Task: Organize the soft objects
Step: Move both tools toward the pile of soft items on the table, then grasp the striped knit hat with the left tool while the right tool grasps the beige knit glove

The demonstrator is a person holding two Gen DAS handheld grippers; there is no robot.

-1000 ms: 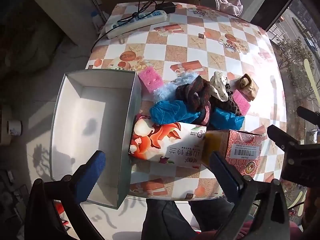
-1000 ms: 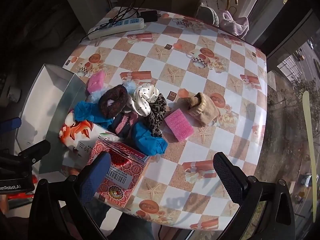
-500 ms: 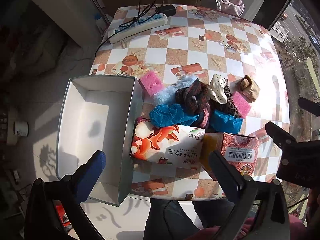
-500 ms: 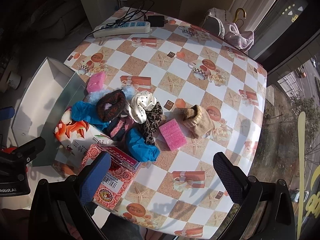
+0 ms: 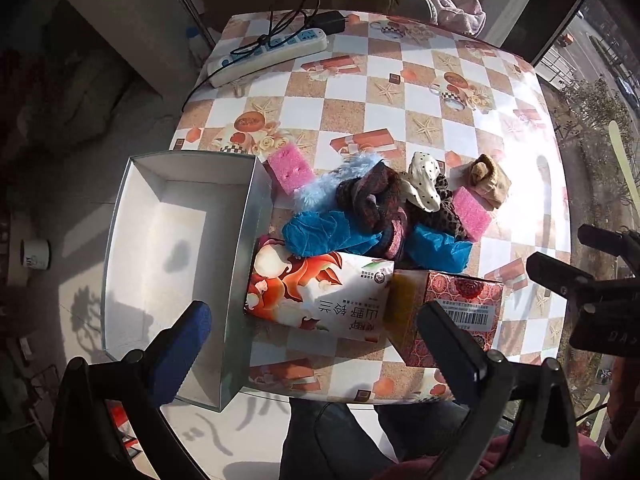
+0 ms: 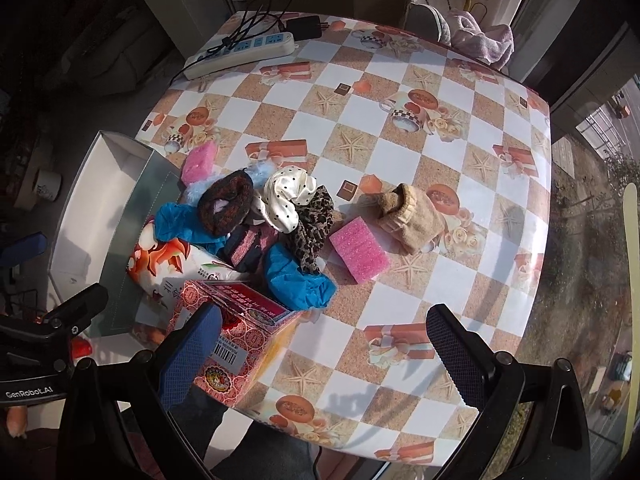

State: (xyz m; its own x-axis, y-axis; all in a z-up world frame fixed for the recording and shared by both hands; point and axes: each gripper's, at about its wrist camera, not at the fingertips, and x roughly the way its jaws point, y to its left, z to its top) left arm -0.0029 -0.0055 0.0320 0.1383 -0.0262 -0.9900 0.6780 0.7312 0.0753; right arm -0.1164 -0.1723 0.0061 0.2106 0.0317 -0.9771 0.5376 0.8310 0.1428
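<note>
While the left gripper (image 5: 316, 328) and right gripper (image 6: 320, 344) gape empty, only the left view shows the whole box (image 5: 132, 248) at the table's (image 5: 400, 92) left edge.

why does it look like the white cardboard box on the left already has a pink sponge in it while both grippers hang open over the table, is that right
Not quite. The white cardboard box is empty in the left wrist view. Both pink sponges are on the table: one beside the box's far corner, the other near the beige knitted sock. The left gripper and right gripper are indeed open.
</note>
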